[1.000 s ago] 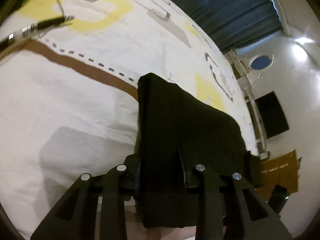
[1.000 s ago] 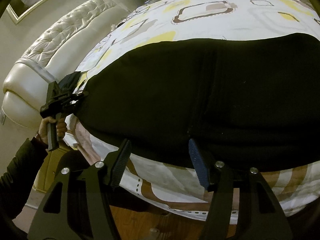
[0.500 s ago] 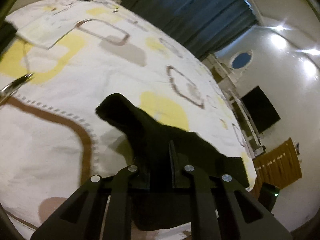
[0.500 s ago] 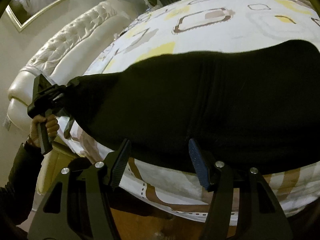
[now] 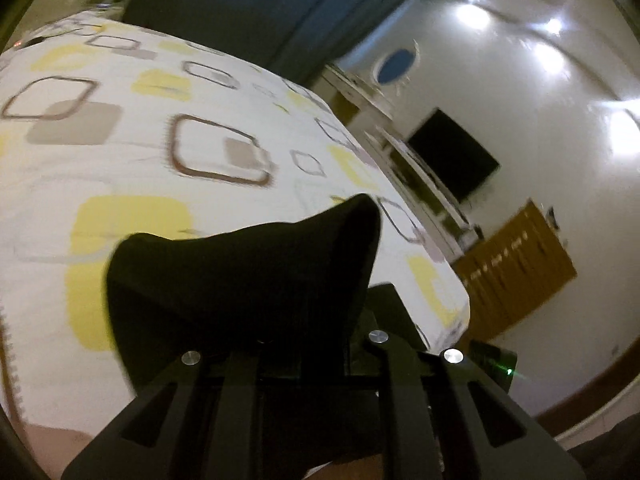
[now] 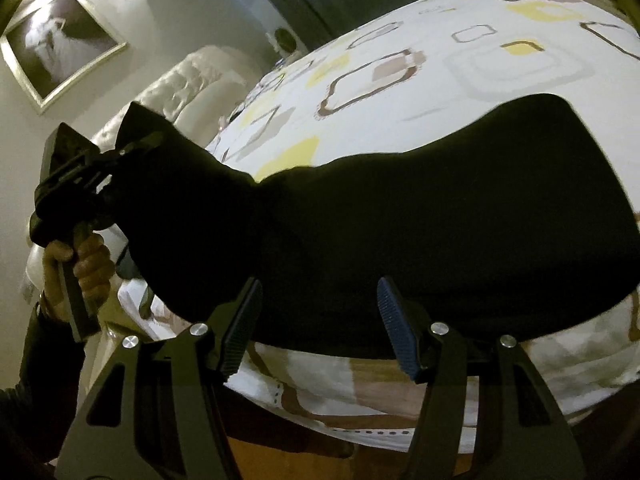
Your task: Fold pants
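Note:
The black pants (image 6: 440, 216) lie across the near part of the bed (image 6: 480, 56). My left gripper (image 5: 288, 344) is shut on one end of the pants (image 5: 248, 280) and holds that end raised above the bed; the cloth hides its fingertips. In the right wrist view the left gripper (image 6: 120, 156) shows at the left, in a hand, with the pants' end lifted. My right gripper (image 6: 316, 320) is open and empty, its jaws wide apart just in front of the pants' near edge at the bed's side.
The bed has a white cover with yellow and brown squares. A padded cream headboard (image 6: 180, 92) and a framed picture (image 6: 56, 48) are at the left. A dark television (image 5: 452, 156), a wooden cabinet (image 5: 516, 264) and dark curtains (image 5: 280, 8) stand beyond the bed.
My left gripper has lifted its end of the pants up off the bed and tilted upward. My right gripper has stayed open at the pants' near edge.

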### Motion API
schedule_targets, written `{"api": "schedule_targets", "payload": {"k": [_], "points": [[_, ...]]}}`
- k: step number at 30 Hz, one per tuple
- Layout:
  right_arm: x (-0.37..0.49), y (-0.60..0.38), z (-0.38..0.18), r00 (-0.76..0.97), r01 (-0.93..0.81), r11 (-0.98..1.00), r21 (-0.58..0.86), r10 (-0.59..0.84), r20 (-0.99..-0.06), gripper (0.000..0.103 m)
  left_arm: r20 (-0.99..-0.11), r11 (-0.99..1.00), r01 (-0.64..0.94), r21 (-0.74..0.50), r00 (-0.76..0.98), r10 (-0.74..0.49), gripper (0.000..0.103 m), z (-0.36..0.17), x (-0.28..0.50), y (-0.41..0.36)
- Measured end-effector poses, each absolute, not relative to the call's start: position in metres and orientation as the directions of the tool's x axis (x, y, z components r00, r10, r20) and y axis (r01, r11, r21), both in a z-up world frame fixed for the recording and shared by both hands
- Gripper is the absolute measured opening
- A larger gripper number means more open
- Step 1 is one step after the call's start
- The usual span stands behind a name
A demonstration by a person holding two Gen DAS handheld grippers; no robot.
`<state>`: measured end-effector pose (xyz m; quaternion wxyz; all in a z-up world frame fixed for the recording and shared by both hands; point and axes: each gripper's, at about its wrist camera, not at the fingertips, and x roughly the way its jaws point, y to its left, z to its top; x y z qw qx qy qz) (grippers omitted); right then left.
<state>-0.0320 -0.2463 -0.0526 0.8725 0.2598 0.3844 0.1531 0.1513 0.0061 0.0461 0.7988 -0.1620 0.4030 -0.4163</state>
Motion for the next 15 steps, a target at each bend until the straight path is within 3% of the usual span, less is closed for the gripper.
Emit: {"api": "schedule_targets", "payload": {"k": [15], "points": [[-0.058, -0.325, -0.063, 0.738, 0.045, 0.755, 0.654, 0.416, -0.531, 0.06, -0.588, 0.548, 0.58, -0.603, 0.141, -0.797, 0.013, 0.0, 0.149, -0.161]]}}
